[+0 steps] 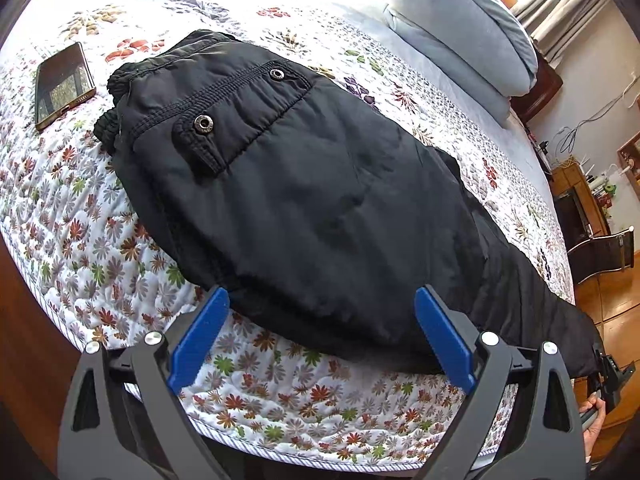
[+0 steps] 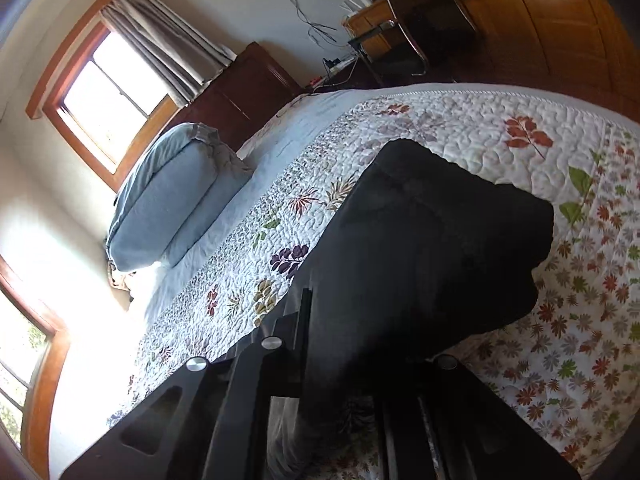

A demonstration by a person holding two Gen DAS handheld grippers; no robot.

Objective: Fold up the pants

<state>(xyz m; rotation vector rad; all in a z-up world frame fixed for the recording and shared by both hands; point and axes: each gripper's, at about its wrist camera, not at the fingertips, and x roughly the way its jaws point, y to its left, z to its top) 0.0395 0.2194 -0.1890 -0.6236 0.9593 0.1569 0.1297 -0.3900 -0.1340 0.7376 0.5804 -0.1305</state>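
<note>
Black pants [image 1: 304, 184] lie on the floral quilt, waistband far left, a pocket flap with two metal snaps facing up, legs running right toward the bed edge. My left gripper [image 1: 320, 336] is open, its blue pads either side of the pants' near edge, holding nothing. In the right wrist view my right gripper [image 2: 340, 344] is shut on the black pants [image 2: 432, 240] and holds the leg end lifted over the quilt; the cloth hides the fingertips. The right gripper also shows at the leg end in the left wrist view [image 1: 604, 364].
A phone [image 1: 62, 82] lies on the quilt [image 1: 280, 396] by the waistband. Folded blue bedding [image 1: 452, 20] sits at the head of the bed, also in the right wrist view [image 2: 168, 196]. A chair [image 1: 604, 248] and wooden floor lie beyond the bed edge.
</note>
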